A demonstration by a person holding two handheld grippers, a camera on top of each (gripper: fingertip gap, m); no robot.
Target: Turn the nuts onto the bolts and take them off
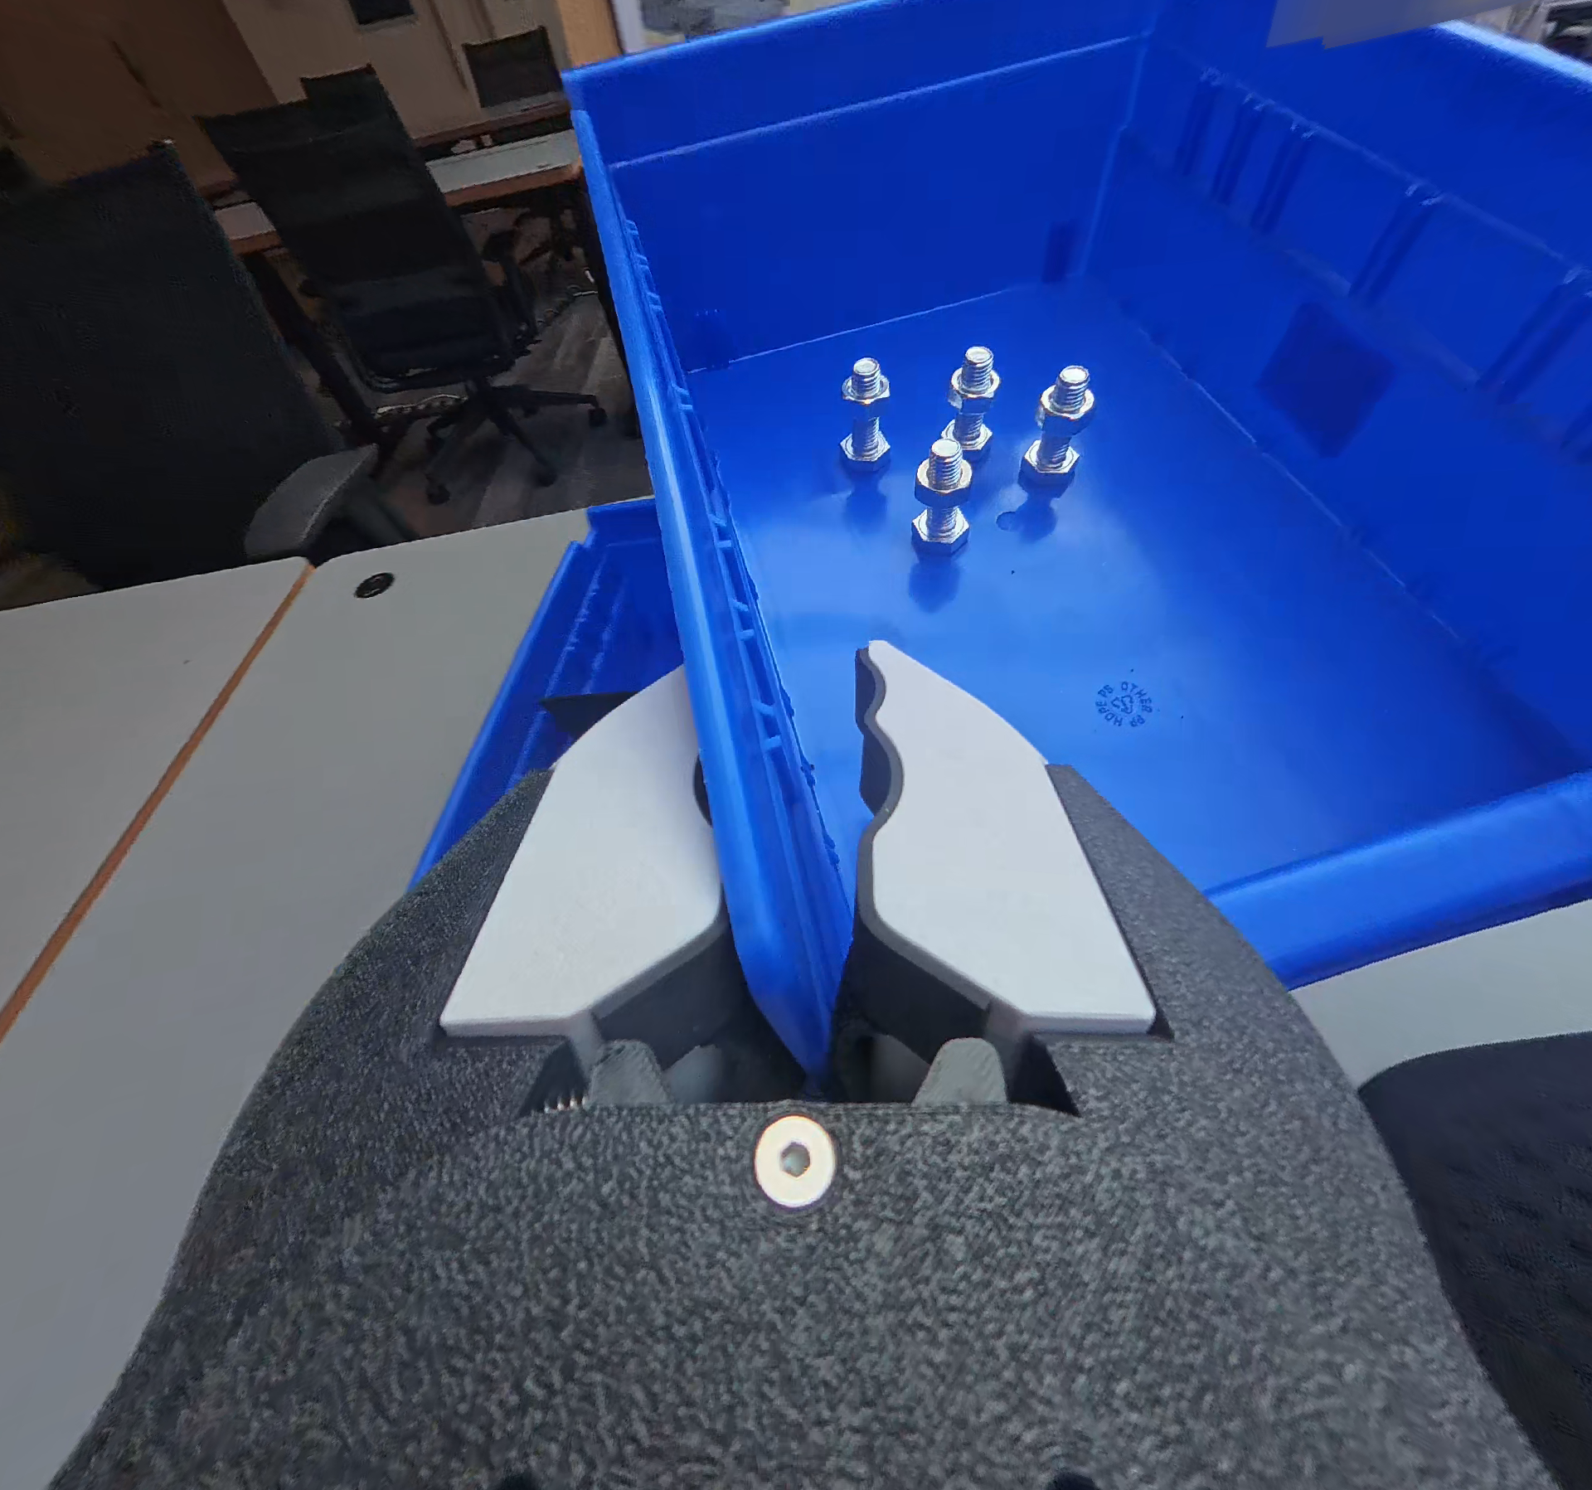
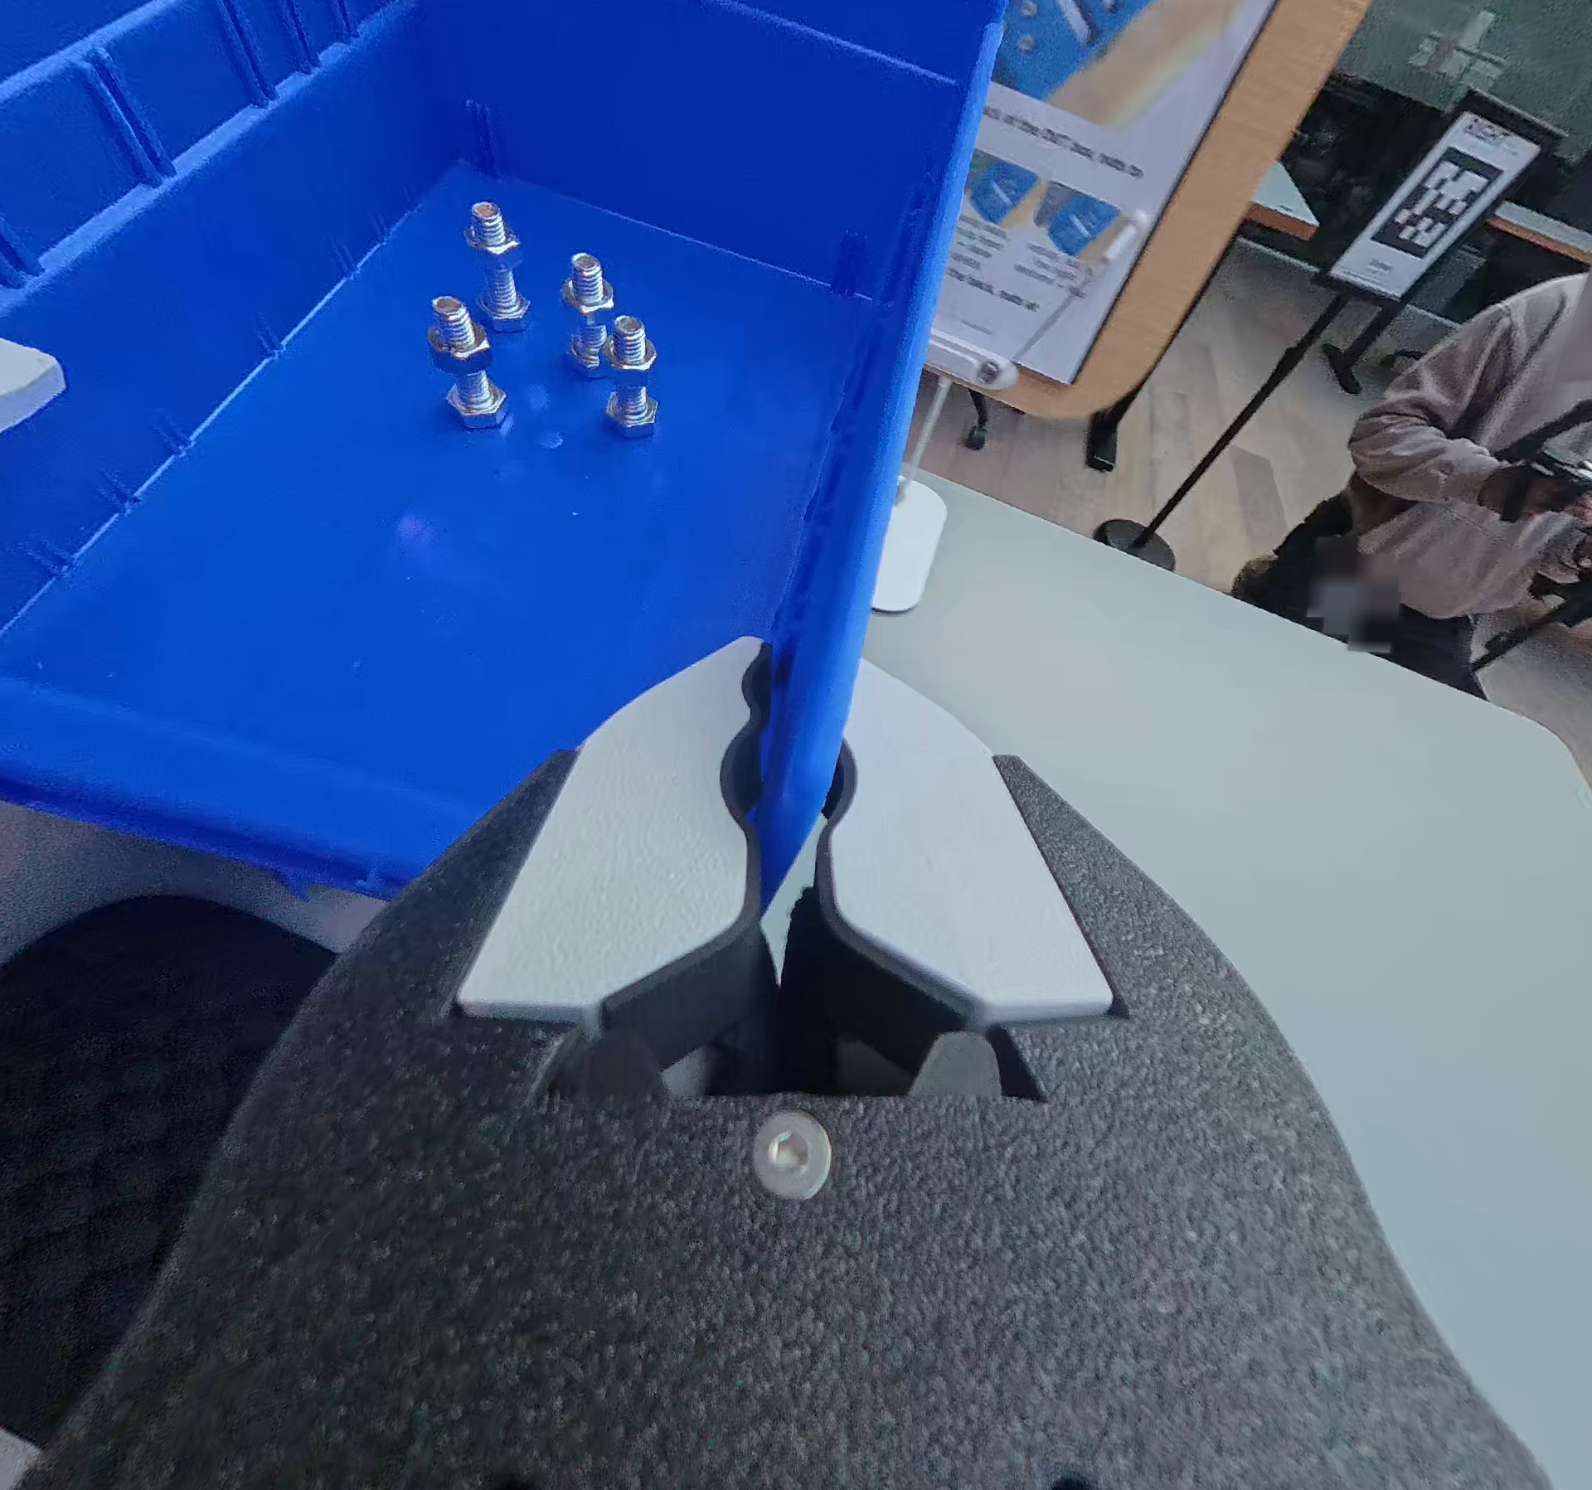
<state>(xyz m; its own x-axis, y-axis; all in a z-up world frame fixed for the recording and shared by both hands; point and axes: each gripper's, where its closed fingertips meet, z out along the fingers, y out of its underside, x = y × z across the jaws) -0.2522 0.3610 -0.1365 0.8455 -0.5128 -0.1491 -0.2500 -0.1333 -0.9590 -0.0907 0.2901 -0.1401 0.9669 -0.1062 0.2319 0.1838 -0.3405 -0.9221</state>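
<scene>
A blue plastic bin [image 1: 861,199] stands on a grey table. Several silver bolts [image 1: 943,492], each with a nut threaded near its top, stand upright, heads down, on the bin floor towards its far end. They also show in the right wrist view [image 2: 465,363]. My left gripper [image 1: 775,673] is shut on the bin's left wall, one finger outside and one inside. My right gripper [image 2: 805,665] is shut on the right wall of the bin [image 2: 603,70] in the same way. A fingertip [image 2: 26,380] of the left gripper shows at the left edge of the right wrist view.
The grey table [image 1: 172,846] extends left, and it extends right of the bin too [image 2: 1206,759]. Another blue plastic part [image 1: 586,630] lies against the bin's left side. Office chairs [image 1: 388,286] stand beyond. A person [image 2: 1464,458], a sign stand [image 2: 1447,199] and a poster board [image 2: 1077,156] are at the right. Spacing between my two grippers at the tips: around 20 centimetres.
</scene>
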